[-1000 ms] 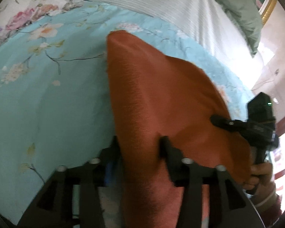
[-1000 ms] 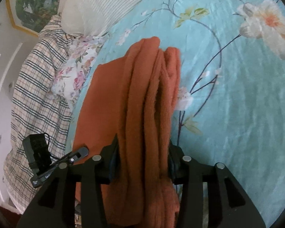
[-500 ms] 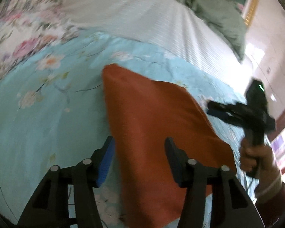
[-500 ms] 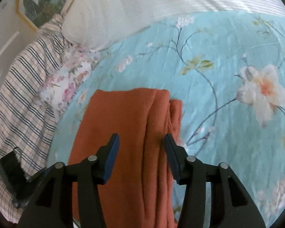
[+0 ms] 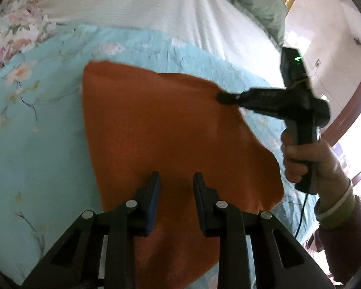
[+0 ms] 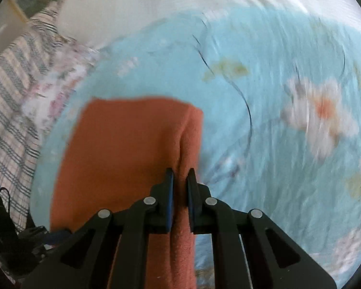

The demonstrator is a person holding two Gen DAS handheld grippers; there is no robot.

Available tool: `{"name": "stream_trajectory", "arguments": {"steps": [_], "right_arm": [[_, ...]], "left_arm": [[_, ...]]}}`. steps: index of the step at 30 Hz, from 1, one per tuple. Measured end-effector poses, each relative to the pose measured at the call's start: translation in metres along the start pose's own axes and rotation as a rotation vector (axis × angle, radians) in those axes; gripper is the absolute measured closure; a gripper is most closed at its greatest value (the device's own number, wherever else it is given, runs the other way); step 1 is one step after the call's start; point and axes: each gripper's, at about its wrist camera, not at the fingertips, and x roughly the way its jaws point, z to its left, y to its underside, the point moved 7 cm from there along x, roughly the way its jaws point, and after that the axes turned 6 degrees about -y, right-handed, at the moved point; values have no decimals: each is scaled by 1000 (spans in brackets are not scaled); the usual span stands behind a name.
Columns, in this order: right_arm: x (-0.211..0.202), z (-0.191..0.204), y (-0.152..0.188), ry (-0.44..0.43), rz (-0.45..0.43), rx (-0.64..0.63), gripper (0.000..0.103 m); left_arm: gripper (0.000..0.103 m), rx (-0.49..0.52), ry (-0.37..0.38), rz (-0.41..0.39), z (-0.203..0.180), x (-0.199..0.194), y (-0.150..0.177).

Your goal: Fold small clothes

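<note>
Orange cloth (image 5: 170, 130): one piece, two hand-held grippers over it.

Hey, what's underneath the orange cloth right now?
The orange cloth lies on a light blue floral bedsheet, which shows all around it. Along the right edge a second layer of the same cloth peeks out. Whatever else lies beneath is covered.

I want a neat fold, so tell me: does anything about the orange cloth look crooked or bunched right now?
Yes. The rust-orange fleece cloth on the light-blue floral bedsheet has a second layer sticking out past its right edge, unaligned. The right gripper is nearly shut there. In the left wrist view the near right edge runs wavy and slanted.
</note>
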Motion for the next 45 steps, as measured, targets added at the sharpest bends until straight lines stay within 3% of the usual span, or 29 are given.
{"name": "stream_trajectory", "arguments": {"steps": [3,7,11,15,18,20,21,22,24,26,32,41,45], "right_arm": [[-7,1,0,8,-11,18,91],[-27,5,-4,32,-38,43,77],[-53,44,-18,-67,-138,29,77],[-21,73,-24,-200,-111,49,73],[15,55,-26,-117,-90,76,73],[28,27,-26,-42,-94,110,78],[31,17,-27,-29,-108,124,95],[30,8,-27,-19,-121,138,103],[29,3,-28,-49,-132,166,103],[30,7,-28,-21,-125,138,103],[14,9,-24,-62,-123,160,102],[-46,54,47,-147,-108,74,99],[-51,43,88,-82,-79,76,99]], "left_arm": [[77,-41,7,30,4,15,9],[77,-47,8,31,3,13,9],[76,-58,-2,18,11,-2,-3],[73,-117,-58,-35,40,-13,-34],[74,-161,-123,-8,62,4,-60],[75,-197,-137,9,76,21,-76],[75,-207,-142,18,82,30,-84],[75,-212,-168,30,89,40,-92],[74,-206,-216,55,103,60,-104],[65,-212,-264,90,119,81,-109],[67,-214,-290,80,121,87,-115],[70,-105,-118,-34,52,-9,-63],[70,-54,-70,-49,24,-35,-23]]}}
